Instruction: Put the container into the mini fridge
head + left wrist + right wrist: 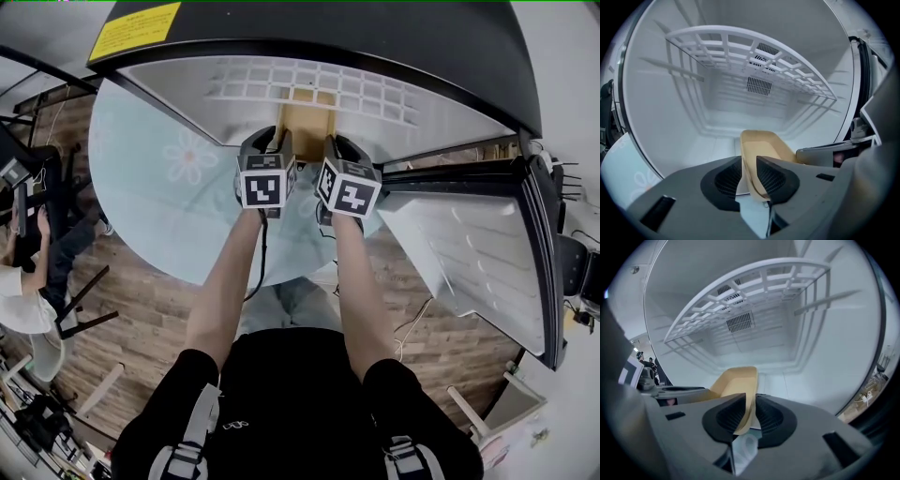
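Tan shallow container (761, 143) is sitting low centre on the white mini fridge (665, 122) floor, under the wire shelf (740, 47). Left gripper (749, 164) is standing open around its rim, while right gripper (750, 401) is clamping the opposite rim. Placement looks done; what's left is probably releasing and withdrawing.

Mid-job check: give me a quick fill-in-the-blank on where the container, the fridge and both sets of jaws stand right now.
1. The container is inside the mini fridge, ___ its wire shelf.
2. The door hangs open on the person's ___ side.
3. The right gripper has its jaws shut on the container's ___.
4. The left gripper has its jaws ___, with the container's opposite side between them but not pressed.

Missing words: below; right; rim; open
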`<state>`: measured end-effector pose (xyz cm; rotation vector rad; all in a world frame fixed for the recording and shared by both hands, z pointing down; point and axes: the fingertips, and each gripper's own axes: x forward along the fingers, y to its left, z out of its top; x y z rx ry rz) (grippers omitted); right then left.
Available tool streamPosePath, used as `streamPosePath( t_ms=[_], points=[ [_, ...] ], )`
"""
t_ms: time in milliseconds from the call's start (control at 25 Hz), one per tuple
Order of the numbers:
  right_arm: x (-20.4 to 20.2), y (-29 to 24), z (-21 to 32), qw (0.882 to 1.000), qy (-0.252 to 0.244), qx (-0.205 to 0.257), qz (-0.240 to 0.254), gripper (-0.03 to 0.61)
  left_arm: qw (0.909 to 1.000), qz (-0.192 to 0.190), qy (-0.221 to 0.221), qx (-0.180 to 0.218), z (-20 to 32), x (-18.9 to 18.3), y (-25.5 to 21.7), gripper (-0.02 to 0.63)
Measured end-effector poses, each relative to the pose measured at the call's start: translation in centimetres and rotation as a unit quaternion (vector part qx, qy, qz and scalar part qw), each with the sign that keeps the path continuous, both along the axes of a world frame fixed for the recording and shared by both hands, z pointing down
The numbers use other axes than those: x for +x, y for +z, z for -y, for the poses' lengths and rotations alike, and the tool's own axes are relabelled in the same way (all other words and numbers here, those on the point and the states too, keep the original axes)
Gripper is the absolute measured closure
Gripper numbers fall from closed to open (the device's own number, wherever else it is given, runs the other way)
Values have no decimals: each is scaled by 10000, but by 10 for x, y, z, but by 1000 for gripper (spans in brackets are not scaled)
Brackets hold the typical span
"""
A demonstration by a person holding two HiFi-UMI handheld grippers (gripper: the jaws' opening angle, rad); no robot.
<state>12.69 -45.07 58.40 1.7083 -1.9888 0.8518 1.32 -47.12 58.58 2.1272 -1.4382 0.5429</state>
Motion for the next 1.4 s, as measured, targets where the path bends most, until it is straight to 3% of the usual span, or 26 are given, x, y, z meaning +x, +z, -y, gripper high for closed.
streamPosePath(
  t_ms=[280,440,680,800,1120,1400],
  points=[
    [-3,-33,-9,9988,-134,473,-25,509,9989,-222,-169,372,-11,-2,-31,512],
    [-9,-49,-19,9983,-153,559,41,509,9957,-573,-412,596,-21,-13,-57,589],
    [-19,-88,-37,9951,-236,963,-40,523,9895,-739,-661,1056,-42,-35,-106,611],
    [-24,-117,-45,9900,-340,1360,-155,571,9863,-801,-689,1266,-54,-41,-129,611],
    [-41,-181,-75,9715,-662,2273,74,572,9772,-925,-471,1853,-93,-42,-188,611],
    [-46,-224,-105,9542,-754,2894,-25,572,9658,-834,-129,2451,-127,-28,-227,611]
  ],
)
